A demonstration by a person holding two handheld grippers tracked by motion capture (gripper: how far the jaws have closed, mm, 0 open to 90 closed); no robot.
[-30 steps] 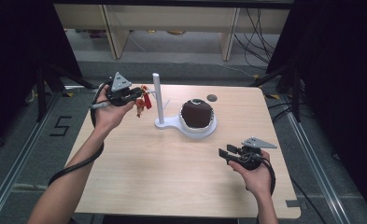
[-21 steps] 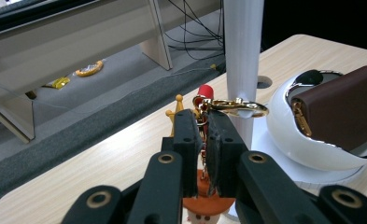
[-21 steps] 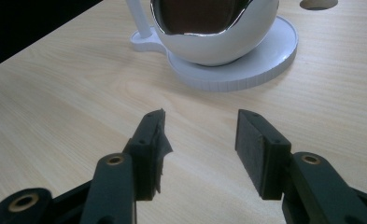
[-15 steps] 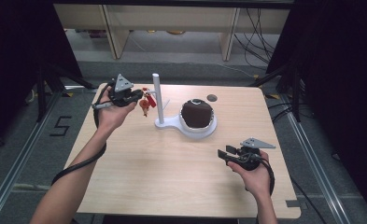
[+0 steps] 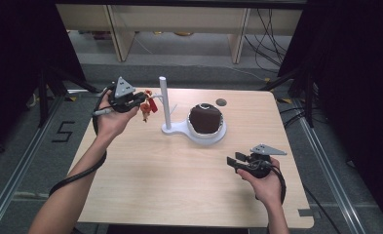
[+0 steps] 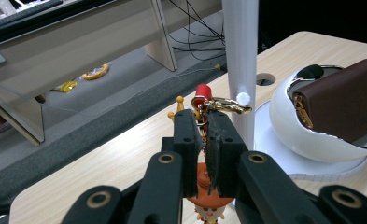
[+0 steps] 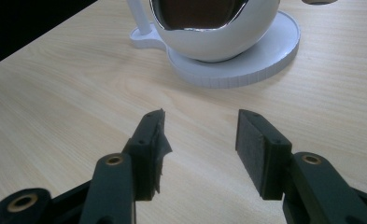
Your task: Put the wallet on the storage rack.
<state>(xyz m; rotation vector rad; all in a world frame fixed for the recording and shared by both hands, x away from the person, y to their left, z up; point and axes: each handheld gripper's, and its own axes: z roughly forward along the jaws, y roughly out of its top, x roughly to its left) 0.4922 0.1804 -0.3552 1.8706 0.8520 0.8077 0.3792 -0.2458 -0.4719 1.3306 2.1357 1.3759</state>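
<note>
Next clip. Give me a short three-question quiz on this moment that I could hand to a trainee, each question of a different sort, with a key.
1. True or false: the left gripper is shut on the keychain figure.
2. Which thing lies in the white bowl? A) a brown wallet B) a red ball C) a spoon
3. Fill in: the keychain's gold clasp is held next to the white ____ of the stand.

Key
1. True: the pads clamp it.
2. A.
3. Post. Meanwhile the right gripper is open above bare table, holding nothing.
</note>
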